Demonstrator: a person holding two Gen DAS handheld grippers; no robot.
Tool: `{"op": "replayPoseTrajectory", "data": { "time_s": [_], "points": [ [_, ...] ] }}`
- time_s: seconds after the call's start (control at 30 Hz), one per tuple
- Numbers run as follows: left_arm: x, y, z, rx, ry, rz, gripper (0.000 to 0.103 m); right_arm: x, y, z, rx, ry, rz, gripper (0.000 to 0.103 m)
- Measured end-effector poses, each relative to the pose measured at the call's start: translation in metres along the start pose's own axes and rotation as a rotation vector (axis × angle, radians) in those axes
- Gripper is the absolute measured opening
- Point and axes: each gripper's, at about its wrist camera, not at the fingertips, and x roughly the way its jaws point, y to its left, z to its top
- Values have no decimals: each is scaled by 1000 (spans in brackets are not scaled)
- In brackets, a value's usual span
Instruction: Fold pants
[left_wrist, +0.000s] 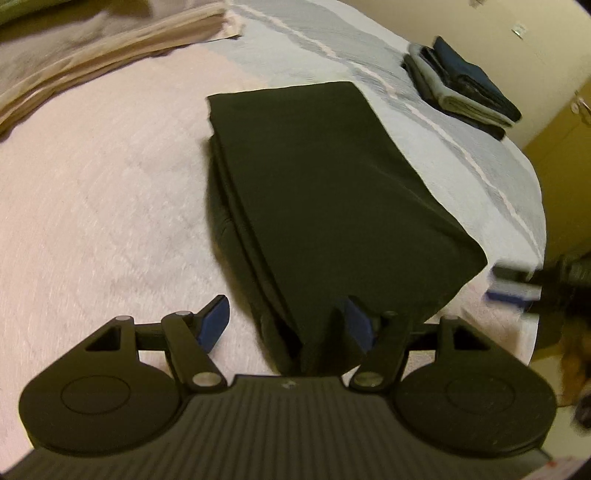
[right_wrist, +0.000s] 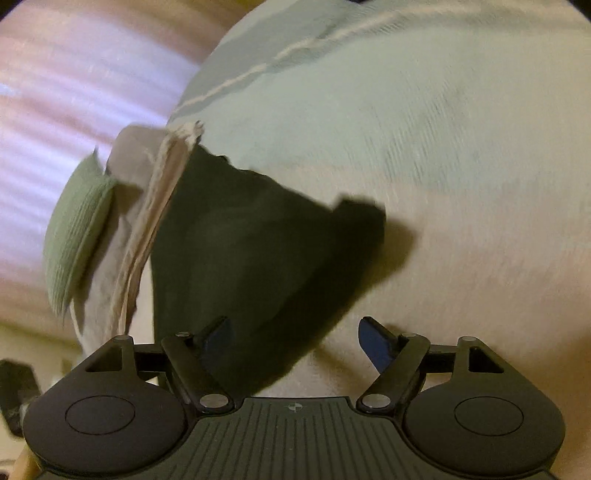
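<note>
Dark folded pants (left_wrist: 317, 192) lie lengthwise on the pale pink bedcover (left_wrist: 103, 206), stretching away from me in the left wrist view. My left gripper (left_wrist: 286, 325) is open at their near end. The cloth's near fold sits between the fingers and lies against the right blue pad (left_wrist: 356, 325); the left pad (left_wrist: 214, 321) is over bare cover. In the blurred right wrist view the pants (right_wrist: 258, 258) show as a dark shape ahead. My right gripper (right_wrist: 297, 343) is open, its left finger over the cloth's edge, holding nothing. It also appears blurred at the bed's right edge (left_wrist: 513, 284).
A stack of folded dark and grey clothes (left_wrist: 461, 88) sits at the bed's far right. Beige cloths (left_wrist: 92, 55) are piled at the far left, seen beside a green cushion (right_wrist: 74, 229). The bed edge drops off right, near a yellow cabinet (left_wrist: 565, 129).
</note>
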Motion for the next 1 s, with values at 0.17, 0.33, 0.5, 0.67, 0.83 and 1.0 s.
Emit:
{"op": "replayPoseTrajectory", "data": {
  "time_s": [0.17, 0.33, 0.5, 0.67, 0.83, 1.0],
  "points": [
    [5, -7, -1, 69, 12, -4, 64, 34, -22, 4, 182, -101, 96, 46],
    [3, -6, -6, 55, 27, 8, 64, 22, -21, 56, 98, 4, 63, 10],
    [-6, -21, 5, 59, 22, -17, 64, -9, 5, 178, -150, 7, -22, 10],
    [2, -47, 30, 124, -10, -26, 64, 23, 27, 278, -375, 72, -100, 14],
    [26, -59, 66, 99, -73, -28, 64, 39, 3, 285, -410, 112, -155, 35],
    [59, -58, 110, 29, -75, -73, 56, -12, -4, 246, -413, 1, -185, 58]
  ]
}}
